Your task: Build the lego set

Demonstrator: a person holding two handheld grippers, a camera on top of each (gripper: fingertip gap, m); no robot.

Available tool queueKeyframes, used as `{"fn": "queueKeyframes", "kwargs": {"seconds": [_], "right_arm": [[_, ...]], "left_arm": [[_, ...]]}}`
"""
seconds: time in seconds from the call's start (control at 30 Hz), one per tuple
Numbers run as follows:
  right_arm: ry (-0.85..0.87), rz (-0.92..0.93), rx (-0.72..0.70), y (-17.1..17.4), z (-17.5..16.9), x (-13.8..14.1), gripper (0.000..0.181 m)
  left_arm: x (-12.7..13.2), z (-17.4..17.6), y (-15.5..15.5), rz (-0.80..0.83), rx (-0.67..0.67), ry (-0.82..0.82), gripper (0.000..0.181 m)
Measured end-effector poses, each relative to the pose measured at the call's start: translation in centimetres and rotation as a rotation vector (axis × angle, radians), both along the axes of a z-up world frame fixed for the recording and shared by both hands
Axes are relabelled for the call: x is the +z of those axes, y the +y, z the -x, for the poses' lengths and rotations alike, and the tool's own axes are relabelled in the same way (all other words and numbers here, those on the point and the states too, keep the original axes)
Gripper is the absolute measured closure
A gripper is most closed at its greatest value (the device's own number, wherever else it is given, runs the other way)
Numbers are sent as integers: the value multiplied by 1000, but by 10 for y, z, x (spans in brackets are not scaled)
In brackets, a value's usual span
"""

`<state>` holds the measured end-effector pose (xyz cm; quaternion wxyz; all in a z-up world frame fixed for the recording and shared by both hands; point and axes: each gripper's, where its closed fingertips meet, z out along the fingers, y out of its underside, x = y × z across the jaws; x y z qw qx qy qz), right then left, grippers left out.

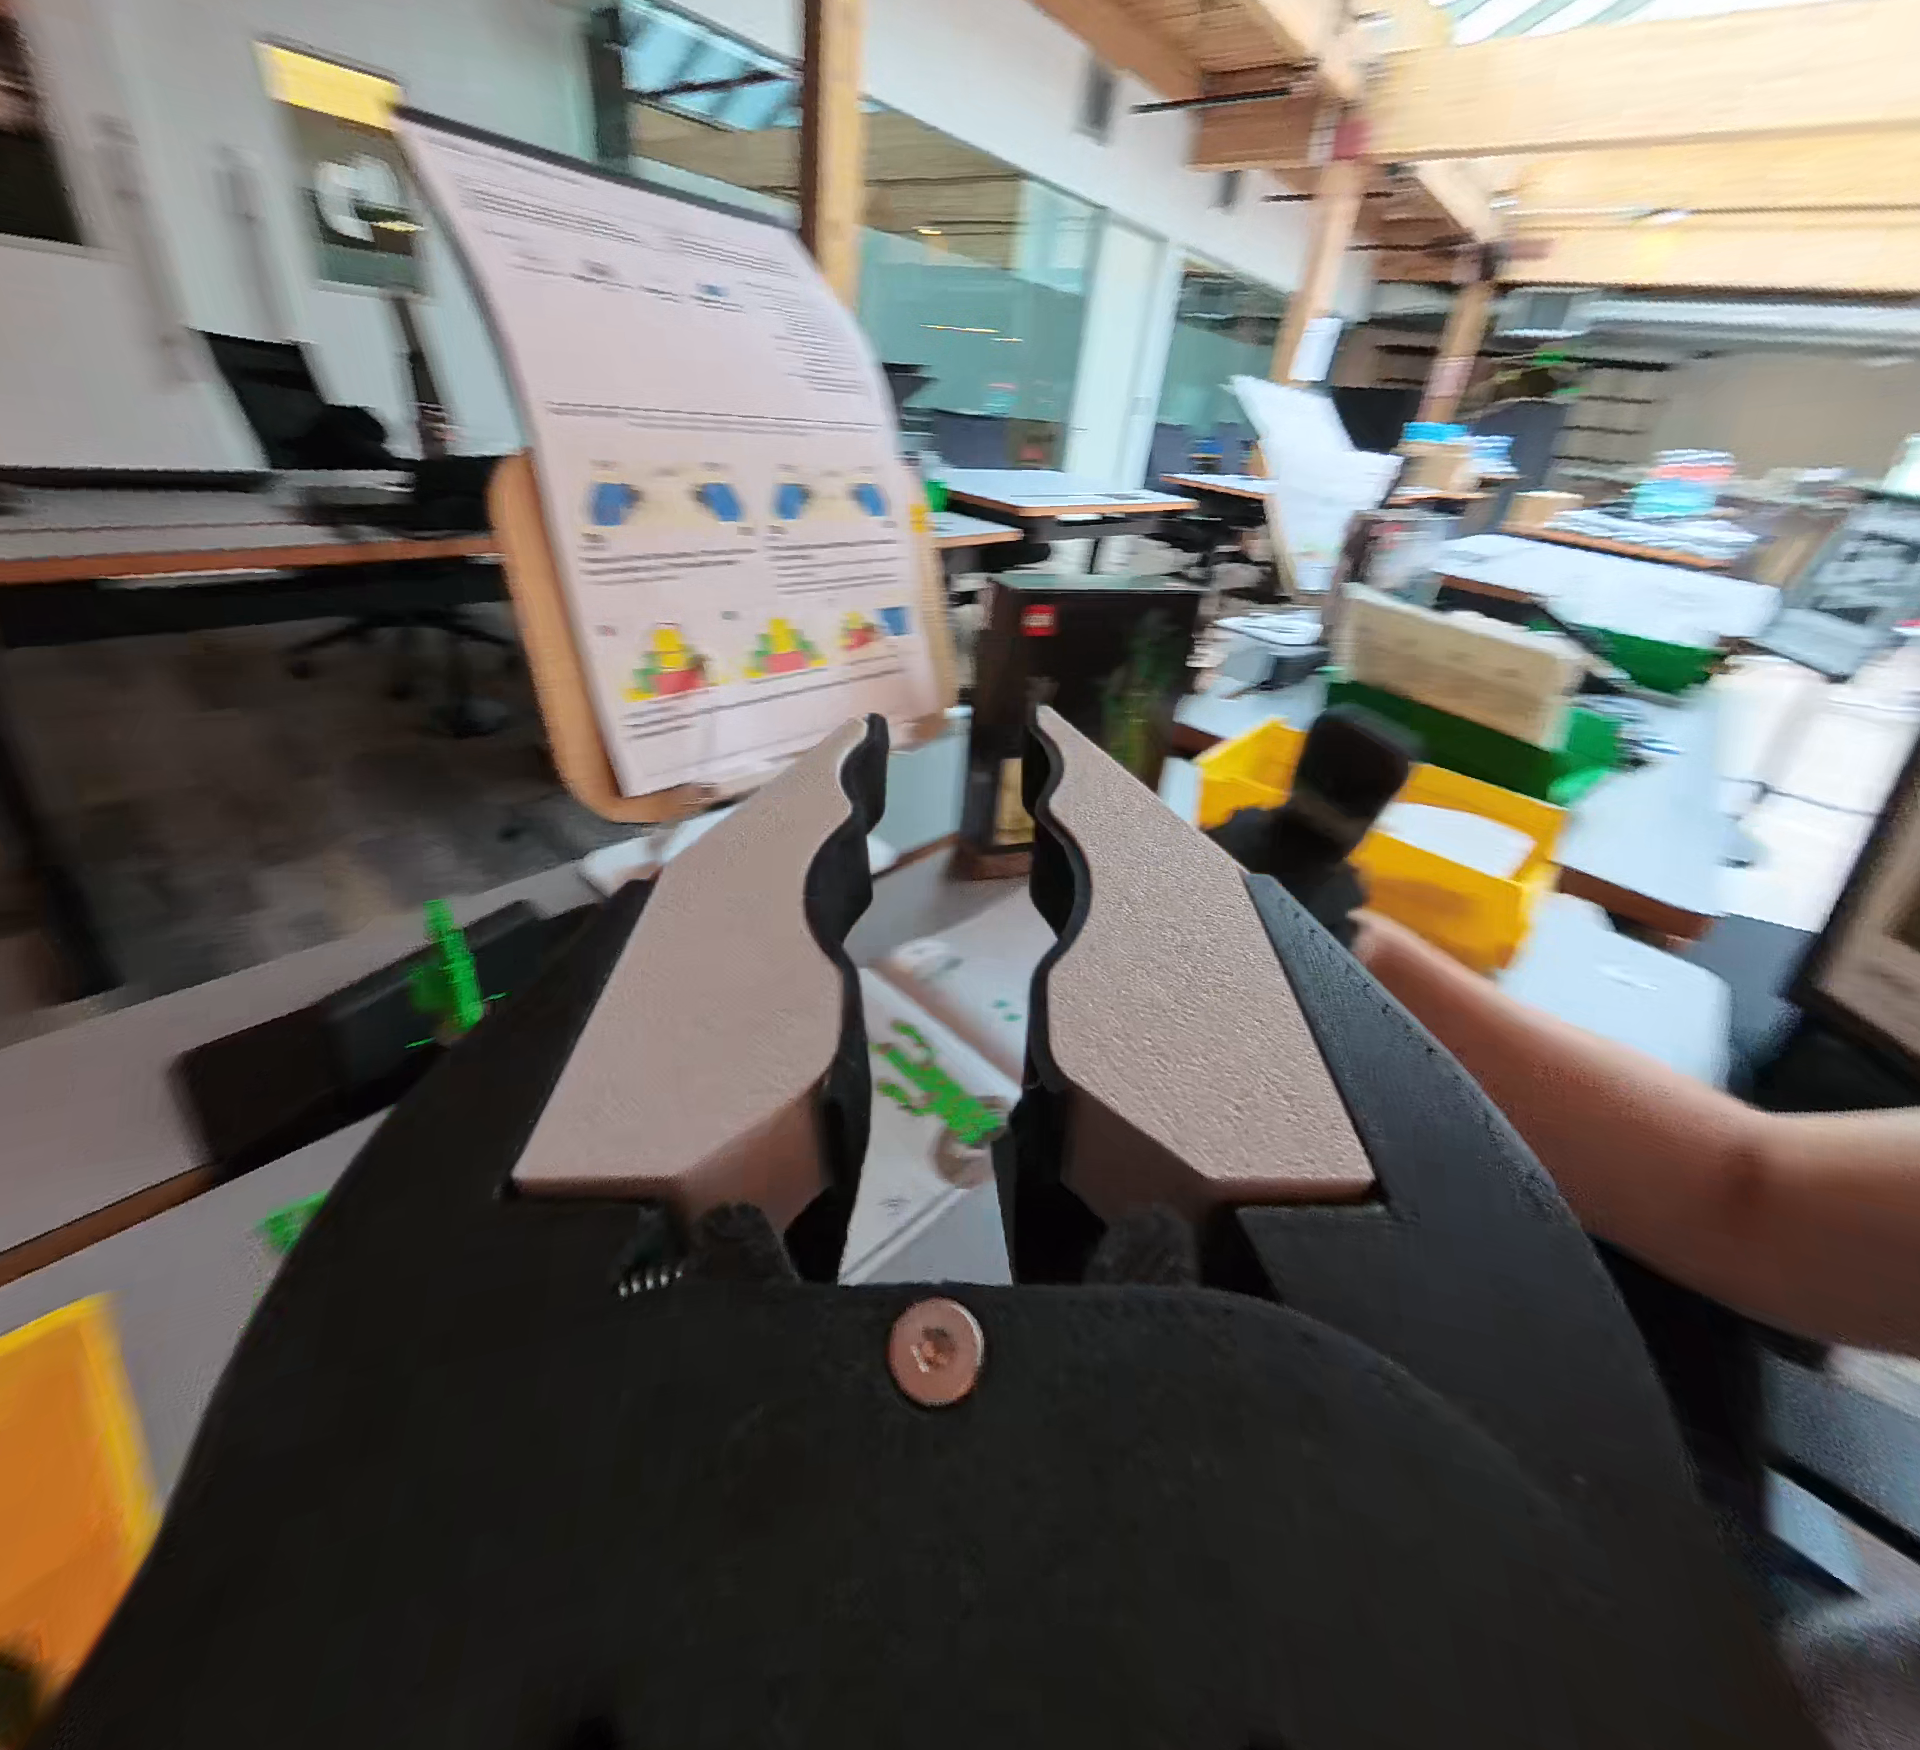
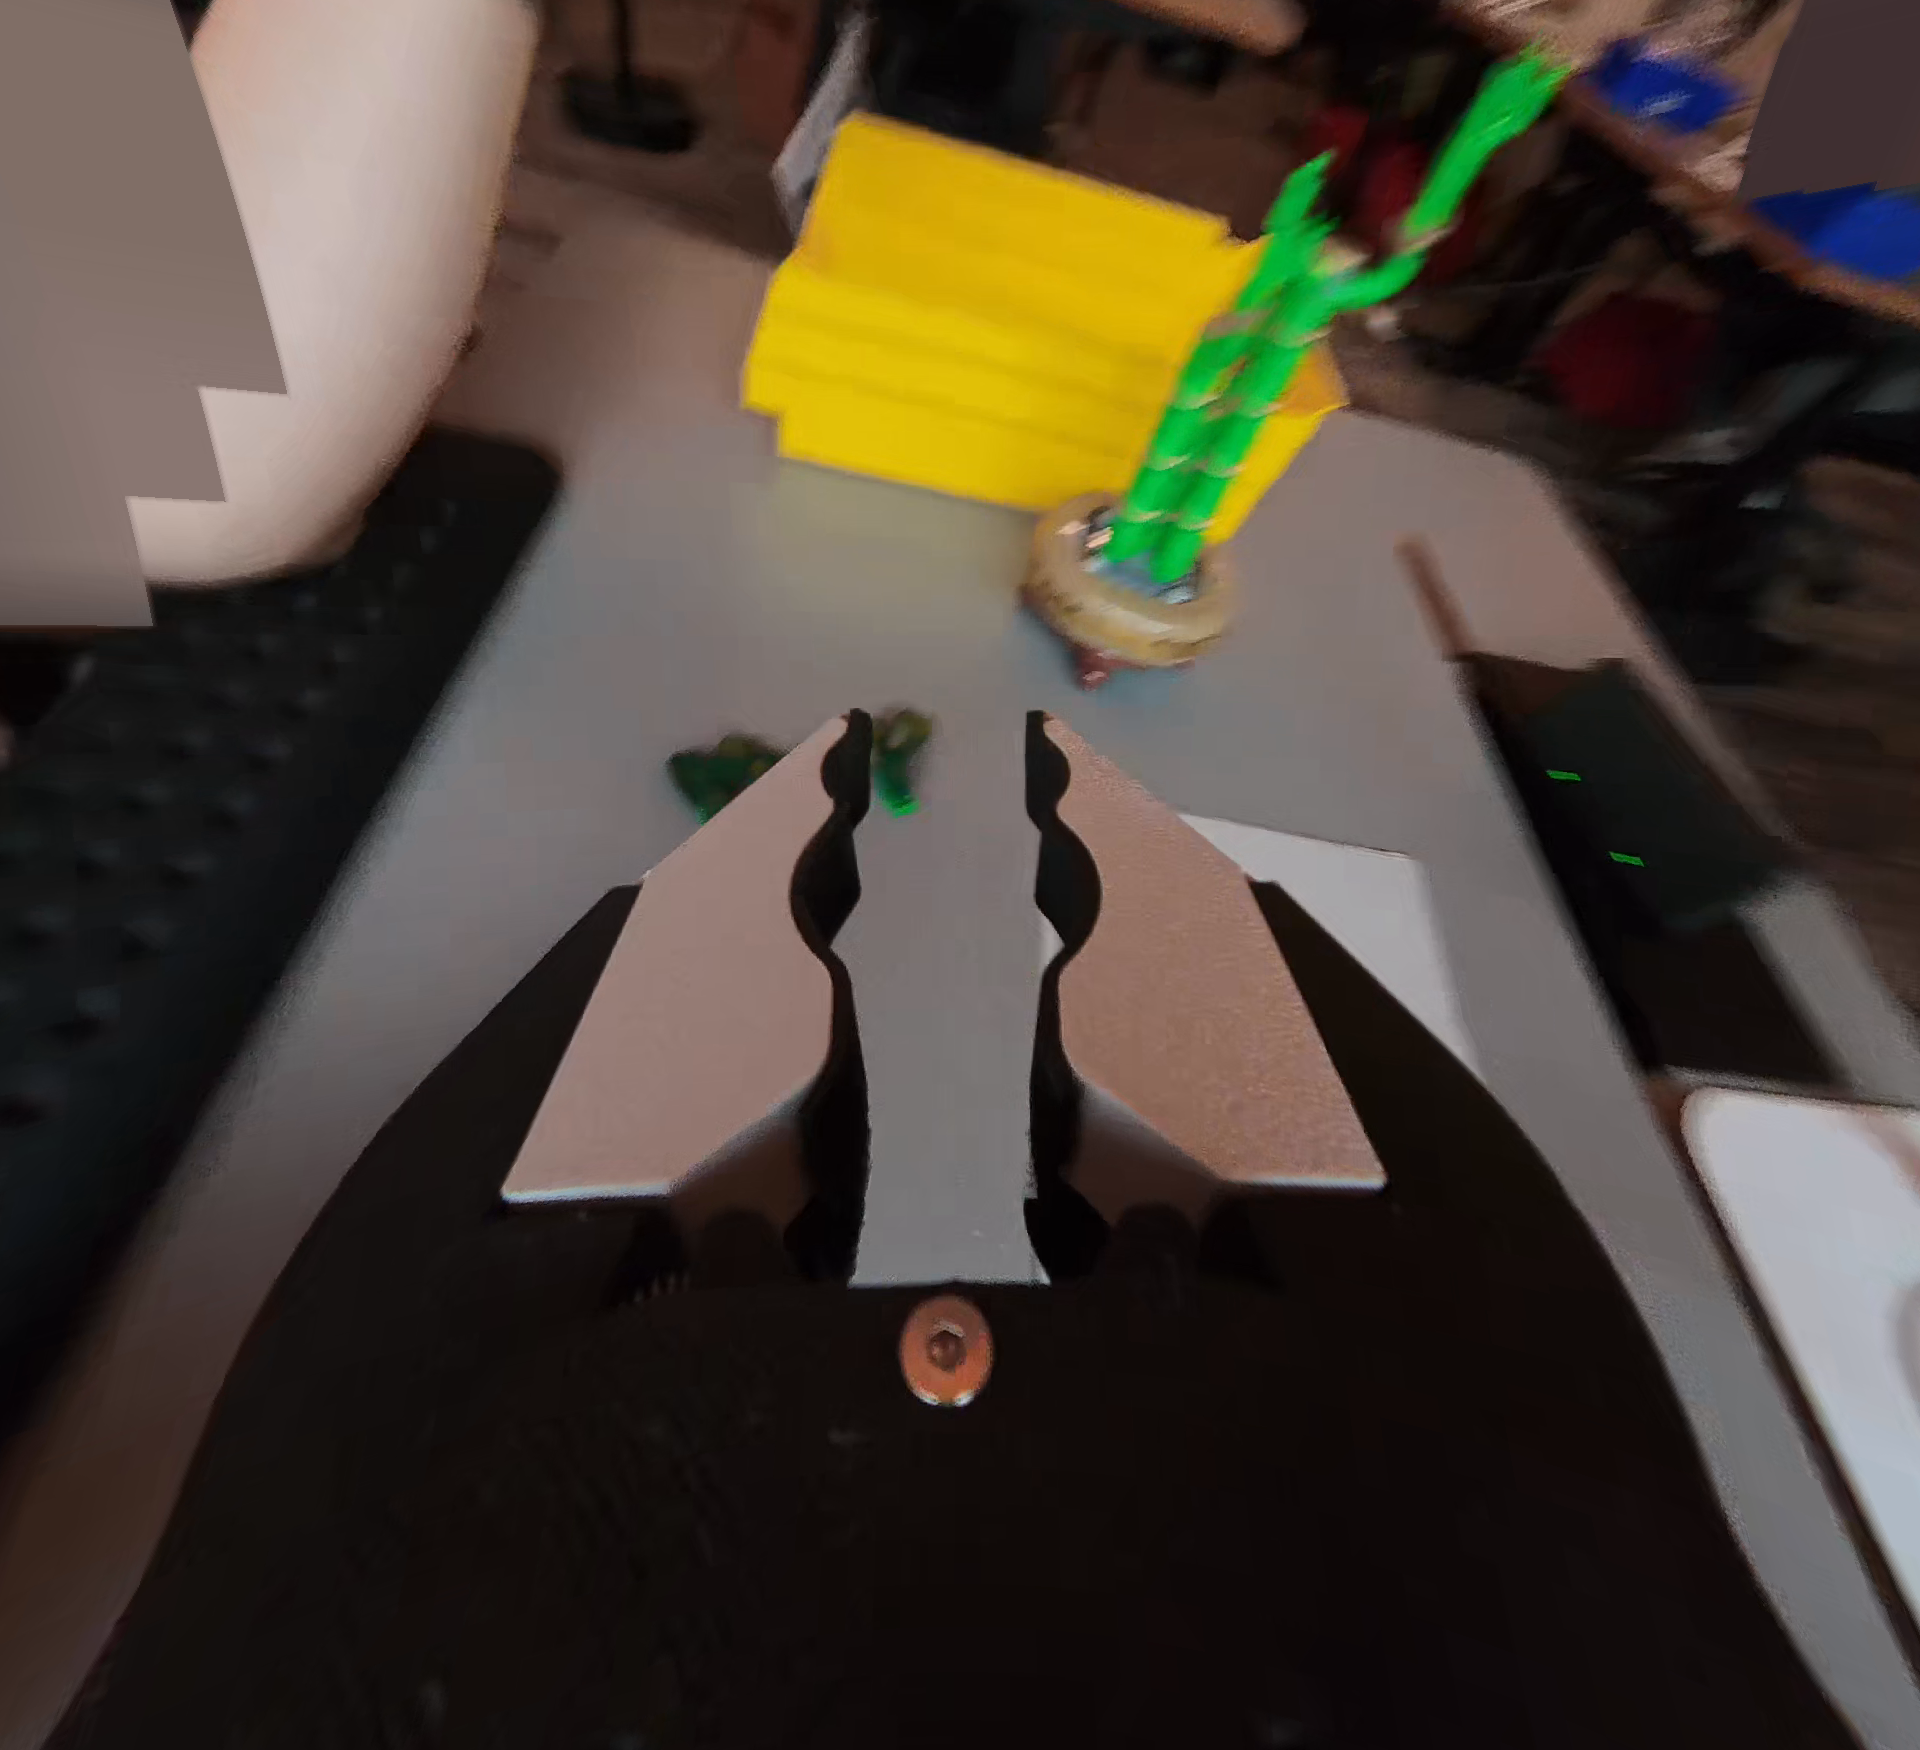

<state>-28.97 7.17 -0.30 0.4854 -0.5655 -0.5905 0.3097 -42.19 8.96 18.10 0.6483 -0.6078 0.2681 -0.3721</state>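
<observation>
The lego set point(image 2: 1226, 443), a cluster of bright green jointed stalks rising tilted from a round tan pot, stands on the grey worktop point(image 2: 727, 620) just in front of the stacked yellow bins point(image 2: 977, 329). It looks light but brittle: the thin stalks would likely snap apart under a squeeze, so the pot's rim seems the safer hold. Small dark green loose pieces point(image 2: 727, 770) lie near the right tongs point(image 2: 945, 734), which are spread and empty. The left tongs point(image 1: 956, 744) are likewise parted, gripping nothing, raised above the worktop.
</observation>
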Motion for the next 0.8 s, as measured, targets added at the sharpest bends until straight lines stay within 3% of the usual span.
{"fn": "queueKeyframes", "kwargs": {"seconds": [0.1,0.2,0.3,0.4,0.5,0.63,0.8], "right_arm": [[130,-104,-204,16,-38,66,151],[239,-290,-301,9,-75,118,155],[237,-391,-383,6,-105,138,155],[171,-402,-425,10,-121,135,155],[139,-412,-435,14,-127,131,155],[77,-402,-432,19,-123,120,155],[-25,-417,-430,25,-114,103,154]], "left_arm": [[3,20,0,-41,204,77,155],[11,45,-11,-95,403,144,155],[15,69,-25,-113,560,188,156],[4,93,-25,-26,623,194,155],[-41,116,-9,179,571,270,153],[-105,187,23,349,645,392,157],[-212,259,37,691,673,659,159]]}}
